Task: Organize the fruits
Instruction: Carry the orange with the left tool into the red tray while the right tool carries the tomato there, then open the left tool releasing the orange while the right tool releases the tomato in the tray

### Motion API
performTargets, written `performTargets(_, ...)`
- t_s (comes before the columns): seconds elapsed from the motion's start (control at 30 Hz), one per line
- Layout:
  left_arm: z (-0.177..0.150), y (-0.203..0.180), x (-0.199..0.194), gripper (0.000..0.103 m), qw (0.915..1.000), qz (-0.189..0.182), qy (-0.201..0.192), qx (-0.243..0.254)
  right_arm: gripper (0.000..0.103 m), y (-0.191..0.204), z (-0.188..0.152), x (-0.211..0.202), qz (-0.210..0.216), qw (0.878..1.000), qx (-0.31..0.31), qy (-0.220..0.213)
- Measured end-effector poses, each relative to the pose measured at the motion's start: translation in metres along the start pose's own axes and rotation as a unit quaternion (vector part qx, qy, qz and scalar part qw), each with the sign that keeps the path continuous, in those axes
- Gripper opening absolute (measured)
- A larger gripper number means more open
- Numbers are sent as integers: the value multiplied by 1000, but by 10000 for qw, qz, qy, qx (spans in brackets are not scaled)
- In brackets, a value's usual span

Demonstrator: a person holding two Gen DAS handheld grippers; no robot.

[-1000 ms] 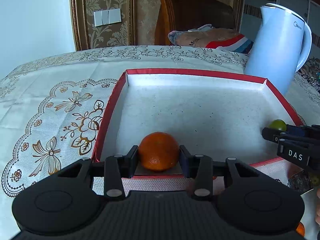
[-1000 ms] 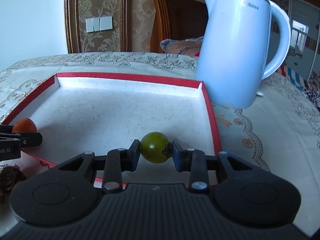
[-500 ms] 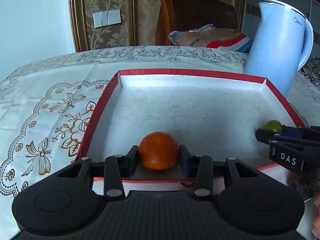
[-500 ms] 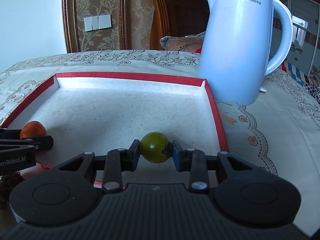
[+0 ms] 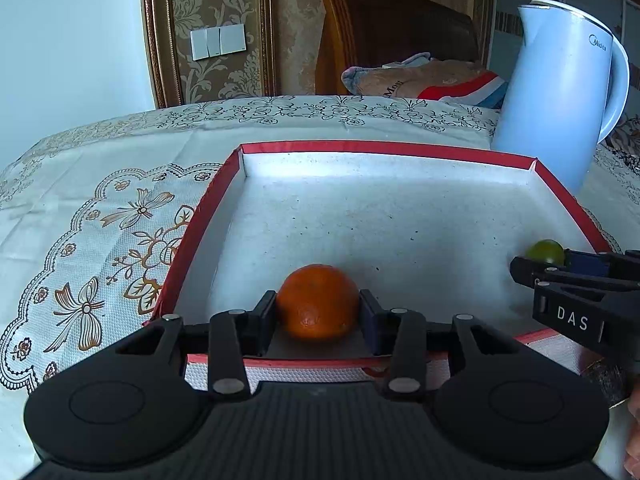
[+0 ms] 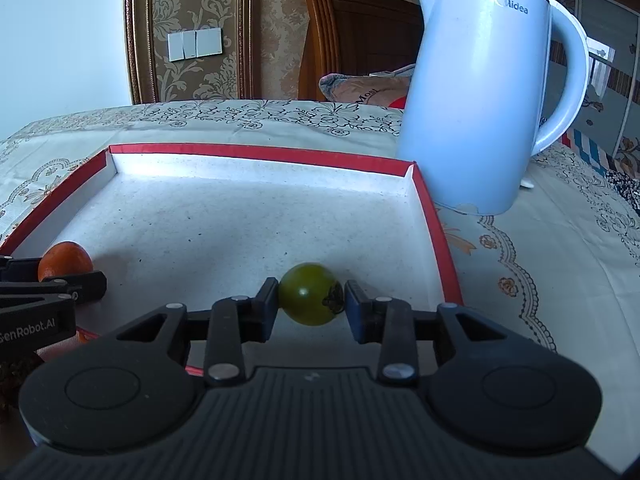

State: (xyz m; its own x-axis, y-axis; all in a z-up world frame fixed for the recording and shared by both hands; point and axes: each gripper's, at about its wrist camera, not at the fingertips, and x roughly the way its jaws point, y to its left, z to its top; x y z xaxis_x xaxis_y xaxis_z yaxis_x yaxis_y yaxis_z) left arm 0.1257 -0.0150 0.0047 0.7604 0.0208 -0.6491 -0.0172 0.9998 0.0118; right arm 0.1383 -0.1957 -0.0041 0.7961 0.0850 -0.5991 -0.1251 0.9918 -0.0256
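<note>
Patterned wallpaper and a wooden headboard (image 5: 392, 40) are backing the scene; a tabletop (image 5: 100, 208) under a floral cloth is carrying a red-rimmed tray (image 5: 384, 147) and a pale blue kettle (image 6: 476, 92) at the tray's 2 o'clock corner.

I am holding the left hand-held gripper (image 5: 318, 314) low over the tray's near edge, clenched on an orange (image 5: 318, 300); both pads are pressing its sides. The orange is sitting at the tray's 7 o'clock, looking at or just above the white floor; contact unclear.

My right hand-held gripper (image 6: 311, 300) has just been easing its jaws apart. A green fruit (image 6: 310, 294), tomato-like with a dark calyx, is sitting between them at the tray's 5 o'clock. A thin gap is showing on the right-hand pad side, and the left-hand pad is looking just clear too, so I am reading it as released, with the fruit resting on the tray floor.

Progress, as a judgement: the green fruit is looking placed, and the orange is in position but not yet let go. Left to do: opening the left jaws, backing both grippers out. A dark lumpy item (image 6: 12, 368) is lying outside the tray at 8 o'clock in the right wrist view, too blurred to name; possibly more fruit to bring in.
</note>
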Motion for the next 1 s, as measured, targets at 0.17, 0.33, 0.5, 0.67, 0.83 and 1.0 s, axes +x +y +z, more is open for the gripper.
performTargets(0.17,-1,0,2,58,9999,138,-57,-3,63,-4,0,1,63,9999,136,50)
performTargets(0.33,0,1,3,66,9999,157,-69,-9,71,-2,0,0,35,9999,106,27)
performTargets(0.5,-1,0,2,75,9997,217,-132,34,85,-3,0,-3,-10,9999,125,-58)
performTargets(0.67,-3,3,-2,78,9993,277,-270,18,98,-3,0,-7,-33,9998,143,-159)
performTargets(0.83,-5,4,-12,79,9980,312,-549,52,102,-7,-3,-12,77,9992,213,-341)
performTargets(1.0,-9,0,-24,79,9946,437,-912,236,103,-13,-7,-24,190,9975,397,-552)
